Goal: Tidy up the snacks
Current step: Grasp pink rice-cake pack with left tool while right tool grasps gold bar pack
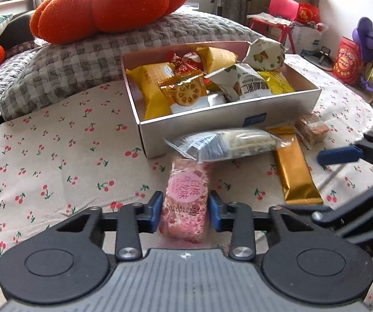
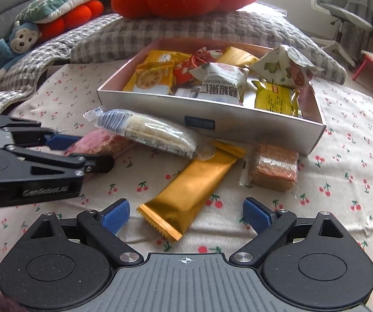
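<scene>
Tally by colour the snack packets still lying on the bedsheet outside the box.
Pink: 1, the pink packet between the left gripper pads
Clear with white wafers: 1, wafer packet
Gold: 1, gold bar
Clear with brown cake: 1, brown cake
Total: 4

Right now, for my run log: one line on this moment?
left claw: shut on pink snack | right claw: open over gold bar | box: part-filled
</scene>
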Demonstrator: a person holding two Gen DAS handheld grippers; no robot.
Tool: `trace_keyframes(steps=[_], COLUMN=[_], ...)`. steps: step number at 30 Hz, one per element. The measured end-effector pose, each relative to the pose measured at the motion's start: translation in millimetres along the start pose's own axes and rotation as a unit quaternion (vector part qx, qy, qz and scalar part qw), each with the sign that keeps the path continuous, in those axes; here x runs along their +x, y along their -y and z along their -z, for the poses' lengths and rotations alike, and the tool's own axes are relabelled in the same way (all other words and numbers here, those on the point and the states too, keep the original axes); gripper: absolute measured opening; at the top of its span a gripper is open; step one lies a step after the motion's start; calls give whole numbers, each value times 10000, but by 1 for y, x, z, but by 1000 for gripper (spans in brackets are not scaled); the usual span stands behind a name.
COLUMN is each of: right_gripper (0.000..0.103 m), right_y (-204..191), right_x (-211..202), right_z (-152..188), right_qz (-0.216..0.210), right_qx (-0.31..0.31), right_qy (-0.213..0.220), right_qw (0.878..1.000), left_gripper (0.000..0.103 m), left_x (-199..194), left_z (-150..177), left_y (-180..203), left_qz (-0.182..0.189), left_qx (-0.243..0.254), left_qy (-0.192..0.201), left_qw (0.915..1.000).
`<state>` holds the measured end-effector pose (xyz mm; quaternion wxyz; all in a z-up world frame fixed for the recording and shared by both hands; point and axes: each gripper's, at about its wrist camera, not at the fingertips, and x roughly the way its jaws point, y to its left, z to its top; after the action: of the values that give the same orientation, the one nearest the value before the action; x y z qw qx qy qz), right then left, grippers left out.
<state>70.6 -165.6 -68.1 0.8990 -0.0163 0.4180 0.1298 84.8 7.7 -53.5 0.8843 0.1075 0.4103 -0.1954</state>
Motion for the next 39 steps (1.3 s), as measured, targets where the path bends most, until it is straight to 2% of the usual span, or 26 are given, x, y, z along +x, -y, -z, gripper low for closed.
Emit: trace_keyframes(steps=[1,4,6,9,10,18,22,24,26,30,35,37,39], right_gripper=[91,76,52,35,33,32,38,49,54,55,55,54,44], right_y=[0,0,1,11,15,34,38,38,36,31,28,27,26], right_x=[0,-2,-4,-9,-11,-29,-35,-36,-35,-32,-27,-25,-25], right_z=[0,0,-1,-1,-1,13,19,20,20,18,15,13,12], right_qz=[37,118,163,3,-41,-230,-344,-406,-408,-291,-184,-152,-139], right_qx=[-6,-70,-161,-77,-21,-57,-81,-142,-188,-279,-281,-291,-320], right_qy=[29,91,116,55,10,-255,-284,-305,-312,-259,-210,-207,-192], right_qw=[10000,9999,9997,10000,10000,9994,9990,9986,9985,9989,9992,9992,9992], left_gripper=[32,31,31,31,31,34,43,45,48,54,51,41,33], left_x=[-1,-5,-7,-12,-14,-26,-28,-28,-27,-23,-19,-19,-19], left_z=[0,3,4,8,10,22,26,27,25,23,19,17,16], left_y=[0,-2,-3,-4,-4,-1,4,6,6,7,10,9,9], left_qz=[2,32,36,45,50,99,95,75,65,-16,-131,-165,-192], left_qx=[0,-88,-141,-216,-236,-205,-116,-138,-227,-446,-520,-529,-561], left_qy=[-27,-136,-202,-306,-339,-542,-526,-509,-490,-409,-383,-390,-403], left_qw=[10000,9999,9997,9993,9991,9983,9985,9986,9985,9982,9978,9977,9974])
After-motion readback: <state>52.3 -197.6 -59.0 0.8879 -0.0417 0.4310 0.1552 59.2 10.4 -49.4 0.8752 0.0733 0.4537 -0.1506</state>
